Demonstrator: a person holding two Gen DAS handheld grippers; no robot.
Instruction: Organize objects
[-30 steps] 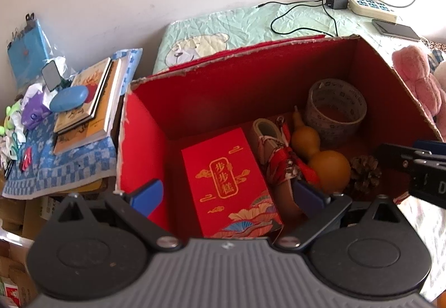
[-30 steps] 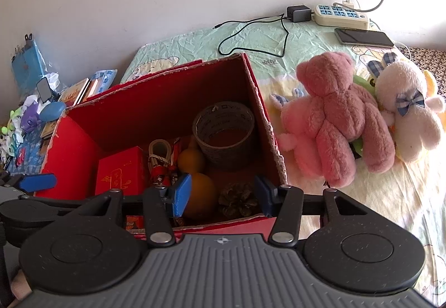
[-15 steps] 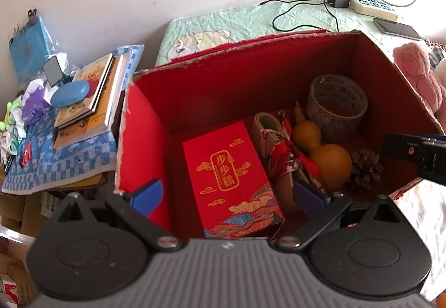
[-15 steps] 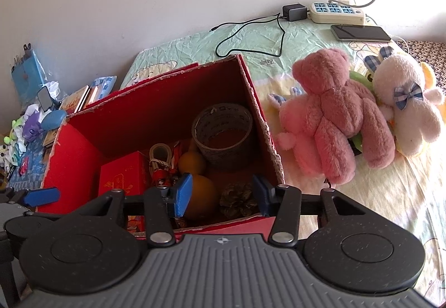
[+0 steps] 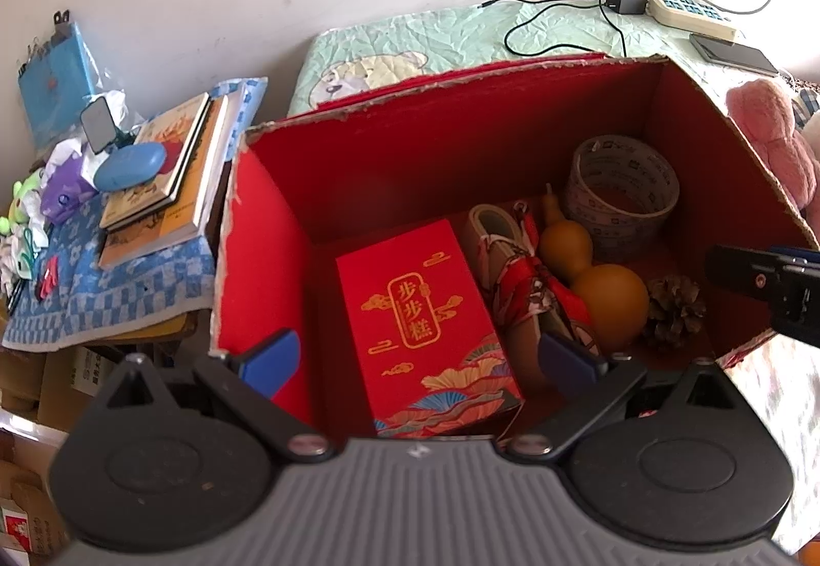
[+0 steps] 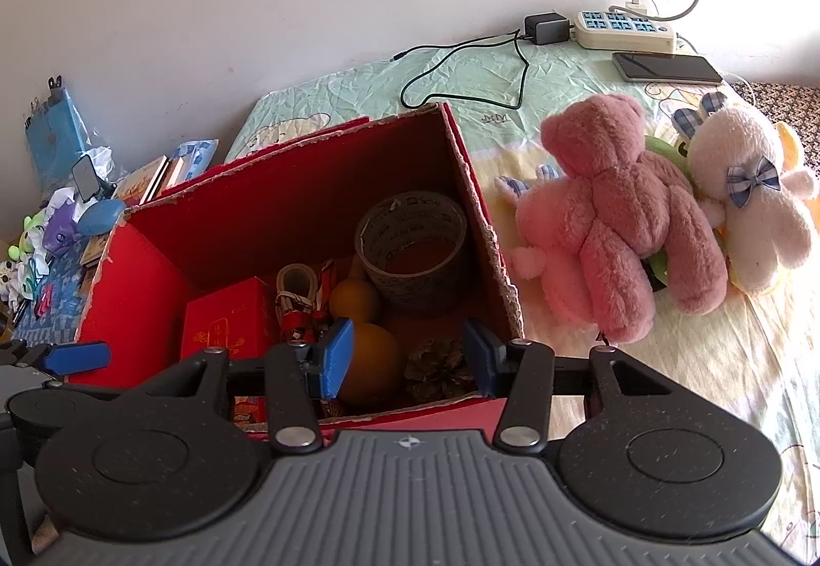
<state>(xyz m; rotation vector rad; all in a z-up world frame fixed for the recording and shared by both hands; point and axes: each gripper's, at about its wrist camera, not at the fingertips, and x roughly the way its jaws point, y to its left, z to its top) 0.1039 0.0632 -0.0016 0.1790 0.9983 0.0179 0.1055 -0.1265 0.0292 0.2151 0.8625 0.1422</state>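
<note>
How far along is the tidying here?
Done: the red box already holds a tape roll, a gourd and a pine cone. In hand: nothing; both the left gripper and right gripper are open. Left: the plush toys on the bed.

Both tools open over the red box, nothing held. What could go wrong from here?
1. The gourd lies against the pine cone and the red-patterned bundle; a grab there may pinch two things.
2. The right tool hangs just above the box's torn near rim and could snag it going down.
3. The pink teddy bear leans near the box wall and may get nudged.
</note>
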